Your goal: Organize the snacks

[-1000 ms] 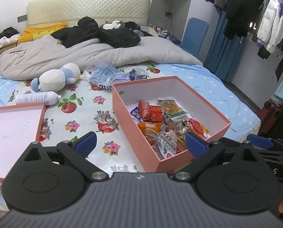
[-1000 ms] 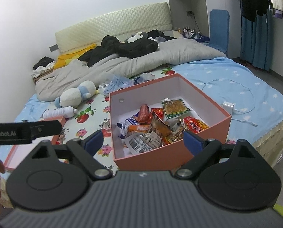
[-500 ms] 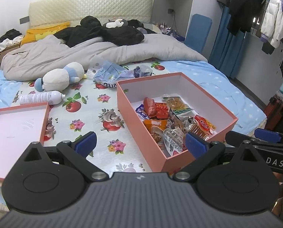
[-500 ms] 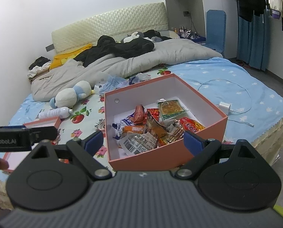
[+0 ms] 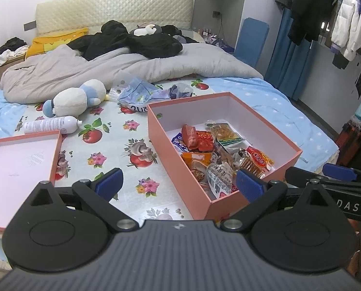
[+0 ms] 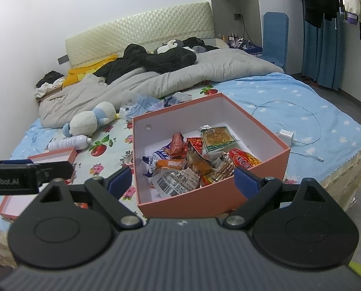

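A salmon-pink cardboard box [image 5: 180, 167] [image 6: 204, 197] stands open on the flowered bed sheet. Several snack packets [image 5: 216, 150] [image 6: 192, 162] lie heaped in its near half; its far half shows bare white floor. The box's lid [image 5: 23, 160] [image 6: 54, 156] lies upturned to the left. My left gripper [image 5: 179, 184] hovers open over the sheet at the box's near left corner, holding nothing. My right gripper [image 6: 183, 180] is open too, just before the box's near wall, with nothing between its fingers. Each gripper shows at the edge of the other's view [image 5: 338, 177] [image 6: 23, 172].
Beyond the box lie a plush toy [image 5: 76, 97], a white bottle [image 5: 52, 125] and crumpled blue bags [image 5: 141, 92]. A grey duvet [image 5: 83, 70] with dark clothes covers the bed's head. A white charger with cable [image 6: 287, 135] lies right of the box. Coats [image 5: 345, 12] hang at right.
Both views have drifted only slightly. The box, the snacks and the lid lie as before, and both grippers remain open.
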`<action>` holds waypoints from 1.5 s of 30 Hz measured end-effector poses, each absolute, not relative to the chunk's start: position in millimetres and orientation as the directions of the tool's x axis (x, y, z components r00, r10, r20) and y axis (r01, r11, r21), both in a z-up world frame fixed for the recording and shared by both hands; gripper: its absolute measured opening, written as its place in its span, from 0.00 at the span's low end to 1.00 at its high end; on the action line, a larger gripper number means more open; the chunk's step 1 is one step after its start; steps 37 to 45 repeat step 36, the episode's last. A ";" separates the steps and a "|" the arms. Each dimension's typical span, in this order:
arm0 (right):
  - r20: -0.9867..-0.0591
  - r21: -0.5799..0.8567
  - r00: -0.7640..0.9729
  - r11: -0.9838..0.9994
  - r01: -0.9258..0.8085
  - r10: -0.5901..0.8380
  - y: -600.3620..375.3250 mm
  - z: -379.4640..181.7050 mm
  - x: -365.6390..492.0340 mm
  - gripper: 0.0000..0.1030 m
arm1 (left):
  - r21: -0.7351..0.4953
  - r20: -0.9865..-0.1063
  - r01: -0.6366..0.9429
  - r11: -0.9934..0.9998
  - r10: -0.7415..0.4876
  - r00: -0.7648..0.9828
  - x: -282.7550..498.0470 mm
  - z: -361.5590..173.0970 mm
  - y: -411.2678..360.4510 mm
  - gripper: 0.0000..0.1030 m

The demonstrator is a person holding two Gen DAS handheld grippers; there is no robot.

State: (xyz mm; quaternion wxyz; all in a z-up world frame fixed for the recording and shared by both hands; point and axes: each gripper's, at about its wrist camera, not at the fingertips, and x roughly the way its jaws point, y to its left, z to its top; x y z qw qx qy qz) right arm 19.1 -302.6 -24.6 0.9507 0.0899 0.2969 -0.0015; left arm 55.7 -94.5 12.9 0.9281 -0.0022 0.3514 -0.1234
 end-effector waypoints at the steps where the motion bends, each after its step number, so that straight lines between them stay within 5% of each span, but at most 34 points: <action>1: -0.564 0.170 0.824 0.984 0.057 0.049 -302.5 -24.8 19.3 0.90 | -0.095 -0.652 0.227 0.969 -0.233 0.722 55.4 13.1 -94.5 0.98; 45: -0.546 0.170 0.837 0.983 0.067 0.037 -303.2 -21.3 14.7 0.90 | -0.092 -0.646 0.236 0.967 -0.238 0.725 52.9 16.2 -95.8 1.00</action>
